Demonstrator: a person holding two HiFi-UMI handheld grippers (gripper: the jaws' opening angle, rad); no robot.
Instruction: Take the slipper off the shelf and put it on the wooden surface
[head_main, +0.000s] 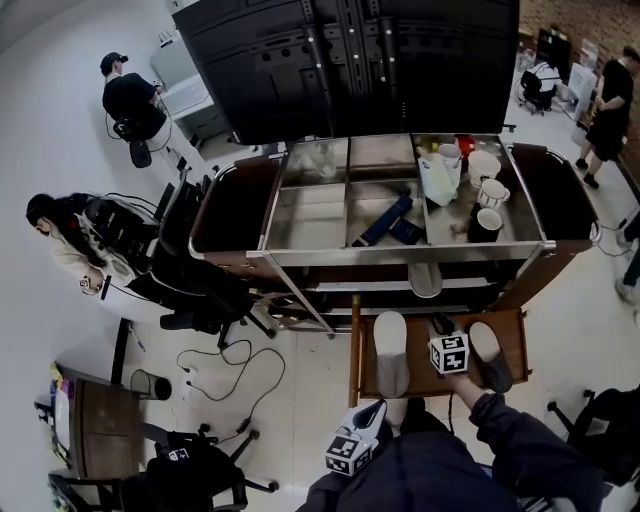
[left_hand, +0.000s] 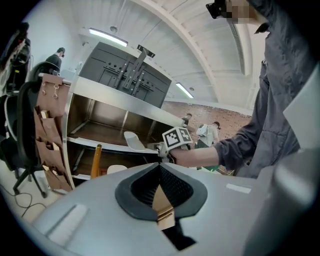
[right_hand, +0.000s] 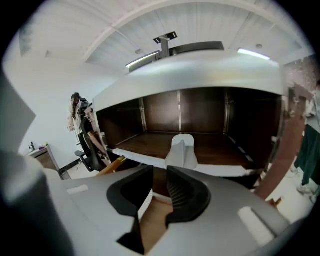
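While one slipper (right_hand: 182, 151) sits on the low shelf (right_hand: 220, 171) at the far side, the right tongs (right_hand: 160, 172) hang over the wooden counter (head_main: 418, 375) and point straight at it. Their jaws stand partly apart and hold nothing; only bare wood shows in the gap. The left tongs (left_hand: 160, 167) are down near the person's body, with the jaws together and empty.

Two more slippers lie on the counter, a left one (head_main: 390, 350) and a right one (head_main: 490, 355), and the right tongs are between them.

A few things could go wrong, I think. The slipper on the shelf looks soft and floppy. If the tongs only pinch its near tip, it could bend, slide out and drop to the floor between the shelf and the counter. The shelf is low, with a metal tray close above it. If the tongs go in too high, they could bump that. The arm has to reach across the counter, so a sleeve could push one of the two slippers off the near edge. There is not much bare wood left either. The third slipper could land on top of another one and tip off the side.
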